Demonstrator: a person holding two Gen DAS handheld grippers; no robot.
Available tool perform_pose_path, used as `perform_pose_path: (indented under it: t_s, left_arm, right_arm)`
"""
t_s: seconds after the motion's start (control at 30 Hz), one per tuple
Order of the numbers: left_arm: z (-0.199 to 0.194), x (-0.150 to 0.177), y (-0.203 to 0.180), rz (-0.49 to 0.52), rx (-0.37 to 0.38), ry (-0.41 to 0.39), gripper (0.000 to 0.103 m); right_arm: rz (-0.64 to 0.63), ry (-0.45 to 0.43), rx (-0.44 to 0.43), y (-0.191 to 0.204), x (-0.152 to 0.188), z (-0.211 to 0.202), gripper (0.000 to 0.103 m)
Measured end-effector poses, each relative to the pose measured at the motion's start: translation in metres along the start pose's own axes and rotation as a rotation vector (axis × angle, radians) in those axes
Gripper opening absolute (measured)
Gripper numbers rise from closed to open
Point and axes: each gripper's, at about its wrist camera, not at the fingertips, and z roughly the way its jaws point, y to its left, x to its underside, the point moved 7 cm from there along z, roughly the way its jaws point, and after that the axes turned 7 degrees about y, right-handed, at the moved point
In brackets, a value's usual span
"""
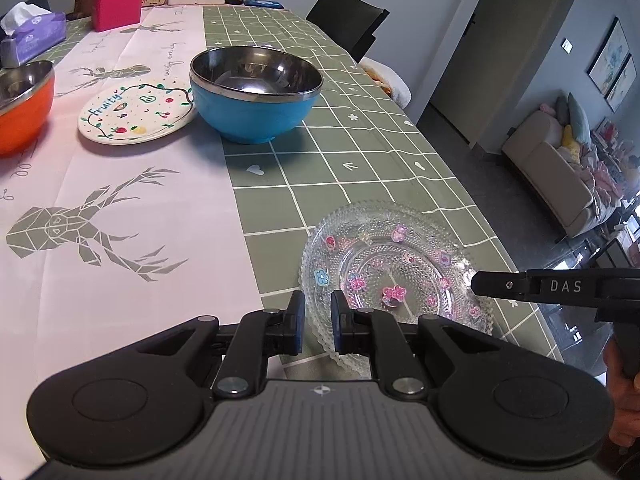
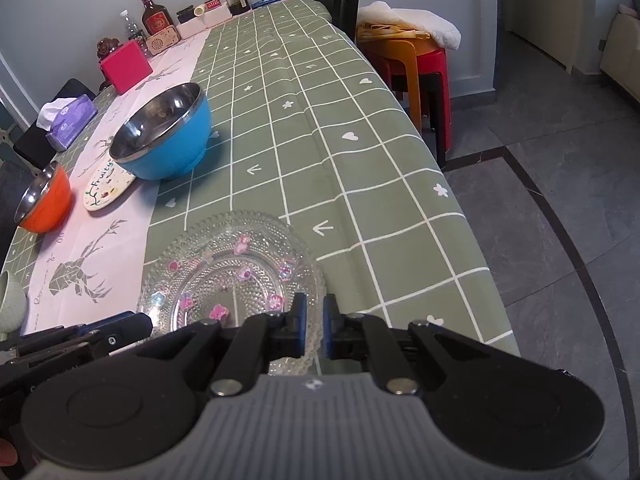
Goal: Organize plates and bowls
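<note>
A clear glass plate point(image 1: 394, 268) with pink flower stickers lies near the table's front edge, also in the right wrist view point(image 2: 232, 268). My left gripper point(image 1: 318, 316) straddles its left rim, jaws narrow with the rim between them. My right gripper point(image 2: 315, 320) has the plate's right rim between its near-closed pads; it shows from the side in the left wrist view point(image 1: 476, 284). Farther back stand a blue bowl point(image 1: 256, 94), a white "Fruity" plate point(image 1: 138, 114) and an orange bowl point(image 1: 22, 108).
Bottles, jars, a pink box point(image 1: 117, 4) and a tissue pack point(image 1: 36, 34) line the table's far end. A black chair point(image 1: 346, 20) and stacked stools point(image 2: 416, 60) stand along the right side. The table edge drops off close to the plate's right.
</note>
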Motion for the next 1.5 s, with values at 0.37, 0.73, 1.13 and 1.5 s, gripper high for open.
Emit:
perform_pose_path:
  t_s: [0.37,0.73,1.13,1.5]
  left_arm:
    - [-0.001,0.002,0.005,-0.029,0.019,-0.011,0.015]
    - [-0.03,0.006,0.013,0.021,-0.042,-0.092,0.032]
    - [-0.055,0.042,0.047,0.058,-0.089,-0.057,0.041]
    - [-0.079,0.024,0.101,0.077,-0.184,-0.113,0.045]
  right_arm:
    - [0.013,-0.035,-0.004,-0.002,-0.001,-0.008,0.008]
    - [-0.057,-0.08,-0.046,0.015,0.0,-0.017,0.025]
    - [-0.137,-0.056,-0.132,0.054,0.021,-0.021,0.033]
    - [-0.213,-0.028,-0.195,0.116,0.039,-0.005,0.034]
